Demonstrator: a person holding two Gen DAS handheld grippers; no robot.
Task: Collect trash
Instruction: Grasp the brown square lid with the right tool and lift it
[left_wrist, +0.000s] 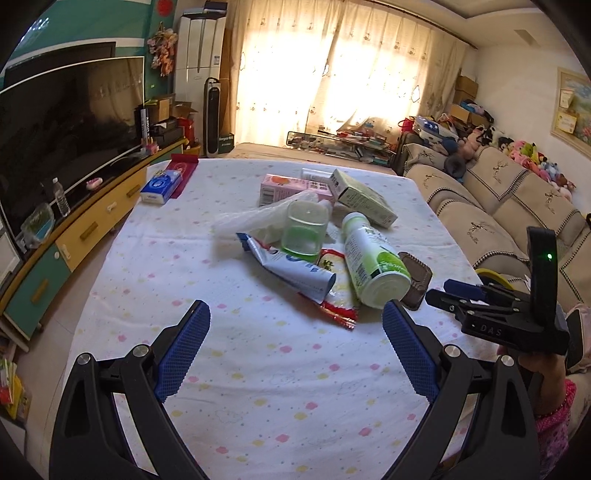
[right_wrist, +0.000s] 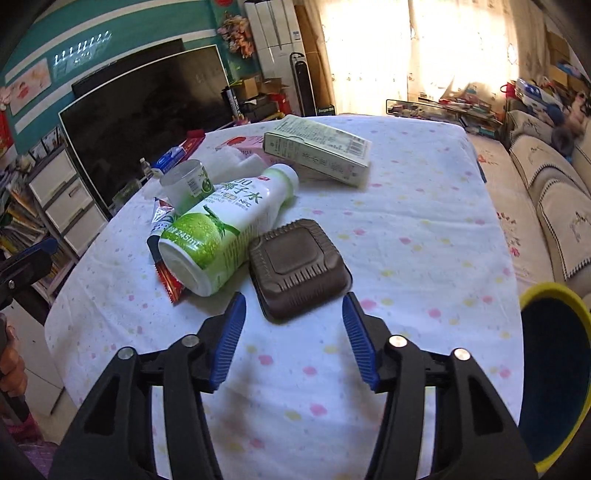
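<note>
White-green bottle (right_wrist: 221, 229) lies flat, base toward near table (right_wrist: 424, 258) edge, brown tray (right_wrist: 299, 269) touching beside; right gripper (right_wrist: 293, 306) half-open, empty; left gripper (left_wrist: 295, 317) wide, empty.

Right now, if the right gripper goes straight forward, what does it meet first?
Most likely the brown plastic tray, lying directly ahead of the open right gripper; the coconut water bottle lies left of that line. Depth is uncertain.

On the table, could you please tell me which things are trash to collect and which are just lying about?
Trash to collect:
- green-and-white bottle
- brown tray
- clear cup
- crumpled tube
- pale green box
- pink carton

Probably just lying about:
- tissue pack
- television
- sofa
</note>
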